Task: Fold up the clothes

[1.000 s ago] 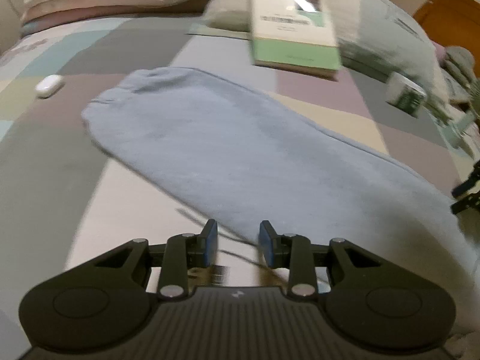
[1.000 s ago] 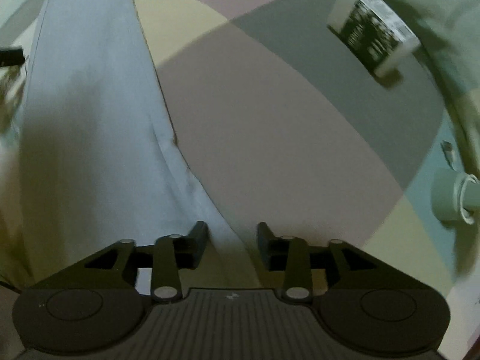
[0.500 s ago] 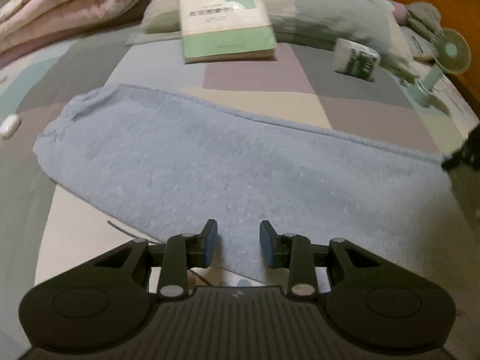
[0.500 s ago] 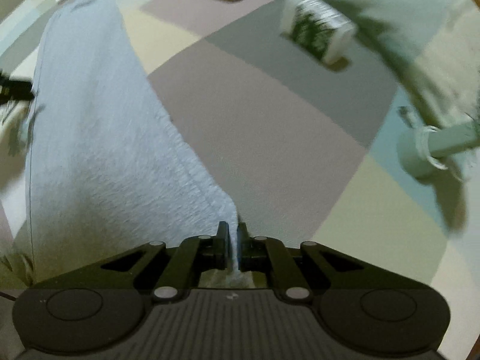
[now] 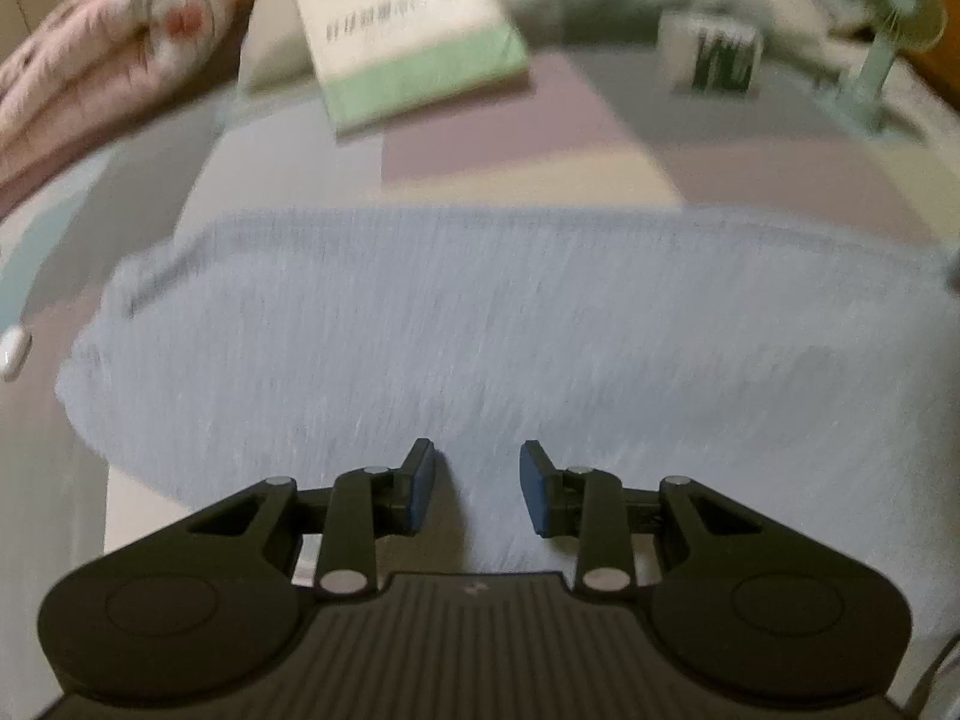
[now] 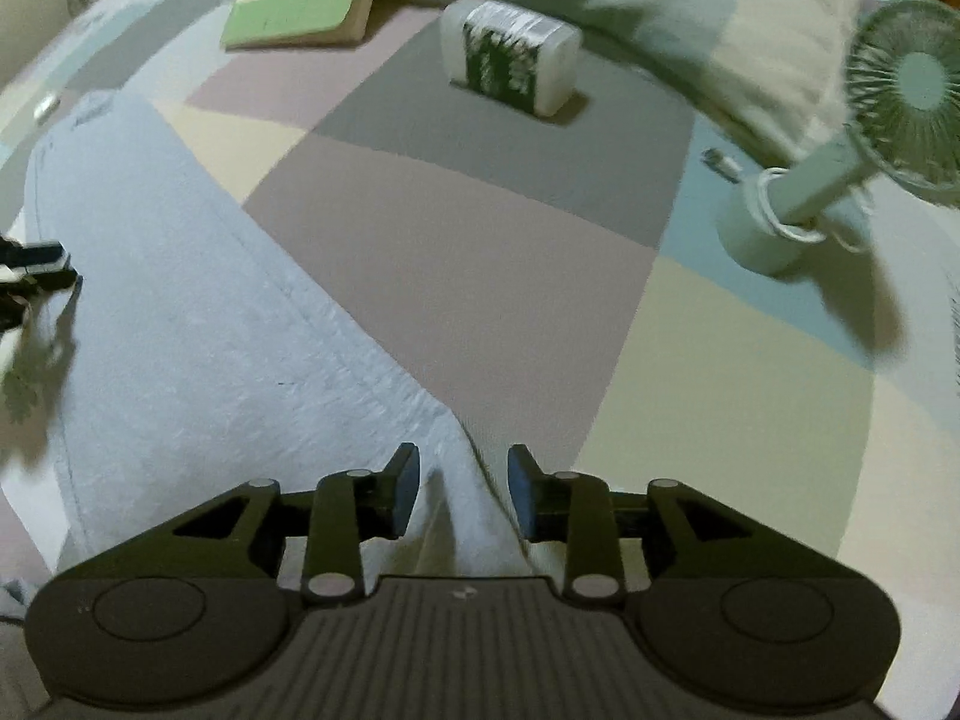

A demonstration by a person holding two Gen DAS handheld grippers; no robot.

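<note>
A light blue fleece garment lies flat as a long strip across the patchwork bed cover. My left gripper hovers over its near edge, jaws apart, pads touching nothing. In the right wrist view the garment runs from the far left down to my right gripper. Its jaws are opening, and a raised fold of the garment's corner stands between them, clear of the pads. The tip of my left gripper shows at the left edge, above the cloth.
A green and white book and a white packet with dark print lie beyond the garment. A small green fan stands at the right. A pink blanket is at the far left, a small white case beside the cloth.
The right gripper shut on the garment's corner half a second ago and now stands apart again, leaving a raised fold. Both hands moved and rolled; the left gripper now sits further over the cloth.
</note>
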